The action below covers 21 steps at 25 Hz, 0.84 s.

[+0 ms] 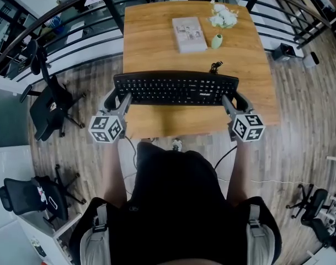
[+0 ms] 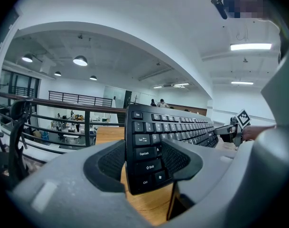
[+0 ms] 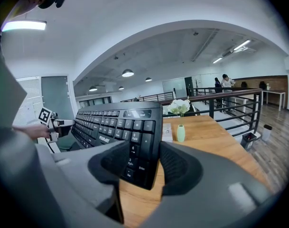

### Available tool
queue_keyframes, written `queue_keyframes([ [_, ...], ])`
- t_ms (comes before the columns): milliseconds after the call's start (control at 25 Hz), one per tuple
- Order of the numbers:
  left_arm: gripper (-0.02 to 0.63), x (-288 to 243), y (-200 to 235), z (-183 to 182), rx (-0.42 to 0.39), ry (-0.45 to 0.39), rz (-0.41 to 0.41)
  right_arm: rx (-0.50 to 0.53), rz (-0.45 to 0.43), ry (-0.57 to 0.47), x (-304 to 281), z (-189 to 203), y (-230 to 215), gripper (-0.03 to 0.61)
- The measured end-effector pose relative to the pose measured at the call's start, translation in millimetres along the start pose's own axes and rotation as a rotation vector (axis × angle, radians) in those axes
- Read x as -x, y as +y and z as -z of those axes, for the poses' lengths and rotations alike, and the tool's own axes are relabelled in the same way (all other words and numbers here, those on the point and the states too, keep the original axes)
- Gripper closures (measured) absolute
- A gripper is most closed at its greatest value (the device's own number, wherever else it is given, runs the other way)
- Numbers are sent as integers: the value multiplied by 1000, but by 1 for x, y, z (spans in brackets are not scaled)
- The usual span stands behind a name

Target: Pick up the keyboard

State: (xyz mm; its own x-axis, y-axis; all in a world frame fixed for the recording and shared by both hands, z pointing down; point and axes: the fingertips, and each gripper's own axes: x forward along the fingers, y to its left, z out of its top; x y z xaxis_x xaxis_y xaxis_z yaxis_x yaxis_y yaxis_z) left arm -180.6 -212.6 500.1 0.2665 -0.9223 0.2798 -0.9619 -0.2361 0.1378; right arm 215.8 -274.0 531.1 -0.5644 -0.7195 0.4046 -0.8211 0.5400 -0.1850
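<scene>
Only the keyboard has readable print, guys
Keys at its left end say Tab, Caps Lock, Shift, Ctrl; keys at its right end show 6, 3, PgDn, Enter, +. The white brand word near that end is too blurry.

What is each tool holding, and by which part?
Both hold the keyboard: the left tool clamps its left end, the right tool clamps its right end.

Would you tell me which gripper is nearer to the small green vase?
Right. The right gripper clamps the keyboard end nearest the vase; the left gripper clamps the opposite end.
</scene>
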Motion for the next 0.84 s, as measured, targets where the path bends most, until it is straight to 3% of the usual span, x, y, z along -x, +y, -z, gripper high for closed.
queue_keyframes([
  [840, 370, -11, -14, -6, -9, -1, 12, -11, 17, -11, 9, -2, -15, 374],
])
